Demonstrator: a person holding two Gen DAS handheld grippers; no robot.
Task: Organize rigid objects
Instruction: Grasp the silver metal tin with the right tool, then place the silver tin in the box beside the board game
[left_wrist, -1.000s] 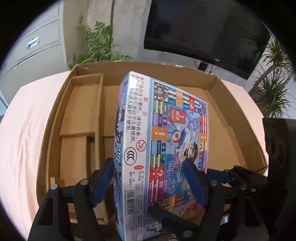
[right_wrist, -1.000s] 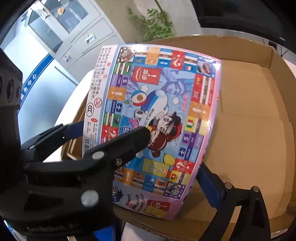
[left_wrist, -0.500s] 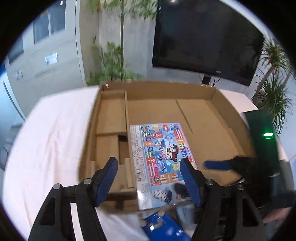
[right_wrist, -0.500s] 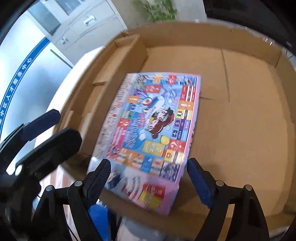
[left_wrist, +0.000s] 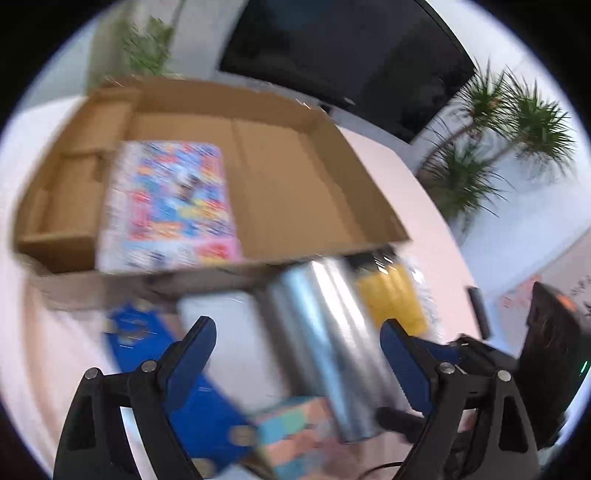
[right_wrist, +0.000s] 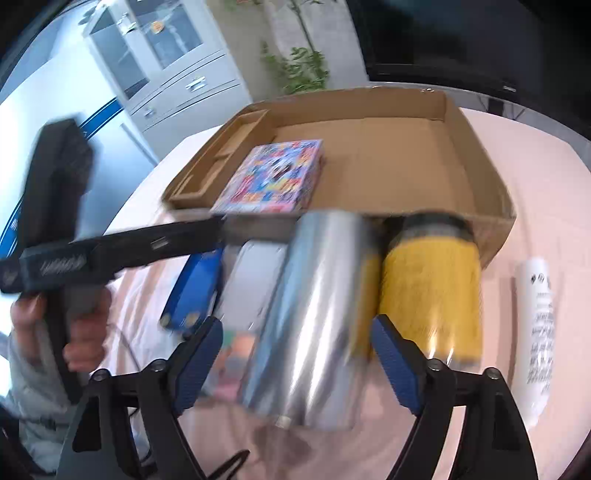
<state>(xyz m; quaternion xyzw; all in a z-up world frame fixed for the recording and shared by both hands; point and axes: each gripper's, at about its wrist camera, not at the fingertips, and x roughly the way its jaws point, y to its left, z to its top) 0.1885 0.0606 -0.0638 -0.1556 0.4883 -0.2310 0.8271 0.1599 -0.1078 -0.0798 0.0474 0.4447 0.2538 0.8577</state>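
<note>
Board-game box (right_wrist: 275, 177) lies flat inside the shallow cardboard tray (right_wrist: 476, 162), toward the tray's left side, just beside the narrow divided compartments along the left wall; in the left wrist view the same box (left_wrist: 168, 206) is blurred but sits the same way in the tray (left_wrist: 369, 184). Both tools are spread wide with nothing between their blue pads: the left hand-held gripper (left_wrist: 297, 343) and the right hand-held gripper (right_wrist: 297, 347) each hover over the items lined up on the pink surface (right_wrist: 546, 177) in front of the tray's near wall. Those items are a shiny silver cylinder (right_wrist: 314, 317), a yellow jar (right_wrist: 432, 291) with a dark lid just to its right, a white flat box (right_wrist: 251, 280) and a blue box (right_wrist: 195, 291) to its left, a pastel-coloured block (left_wrist: 291, 432) nearer the cameras, and a white tube (right_wrist: 537, 332) lying at the far right. A black screen (left_wrist: 351, 48) and potted plants (left_wrist: 498, 140) stand beyond the surface.
</note>
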